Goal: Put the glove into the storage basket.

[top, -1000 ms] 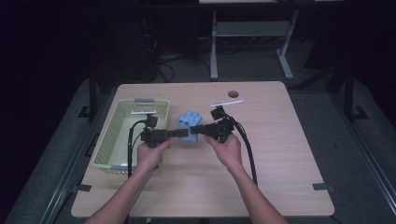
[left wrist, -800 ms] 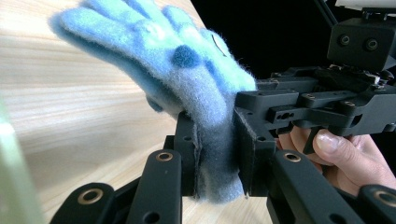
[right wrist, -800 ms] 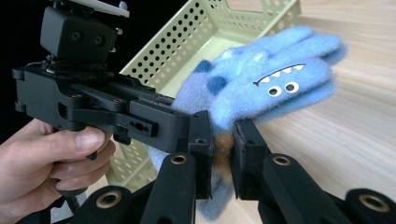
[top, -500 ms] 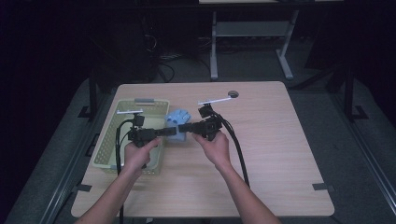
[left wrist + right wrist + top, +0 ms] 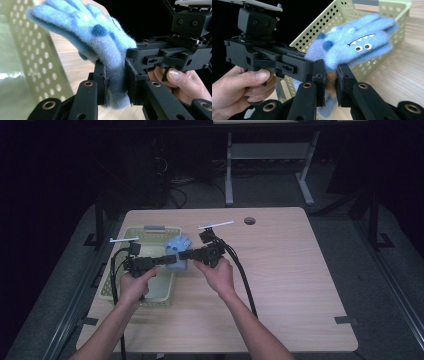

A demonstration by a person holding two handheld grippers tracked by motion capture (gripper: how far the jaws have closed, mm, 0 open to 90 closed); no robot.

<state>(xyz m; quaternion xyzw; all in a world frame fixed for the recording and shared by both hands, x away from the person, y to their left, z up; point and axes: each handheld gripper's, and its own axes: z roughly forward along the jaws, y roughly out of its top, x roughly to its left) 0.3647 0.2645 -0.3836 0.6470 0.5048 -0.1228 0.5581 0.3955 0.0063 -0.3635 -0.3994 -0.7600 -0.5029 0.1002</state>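
A fluffy blue glove (image 5: 177,251) with a monster face hangs between both grippers, just above the right rim of the green basket (image 5: 112,283). My left gripper (image 5: 169,259) reaches in from the left and is shut on the glove's cuff (image 5: 115,85). From the right, my right gripper (image 5: 176,256) is shut on the same cuff (image 5: 331,81). In the left gripper view the glove (image 5: 95,37) fans up and left; the right gripper's body (image 5: 175,53) and hand sit behind it. The right gripper view shows the face side of the glove (image 5: 359,42), with the left gripper's body (image 5: 262,55) at left.
The pale green perforated basket (image 5: 329,27) stands at the table's left side, seemingly empty inside. The wooden table (image 5: 280,285) stretches bare to the right, with a round cable hole (image 5: 249,221) near its back edge. Cables trail from both grippers toward the person.
Both grippers have carried the glove leftward together, from the table beside the basket to over the basket's right rim. Both grips have held.
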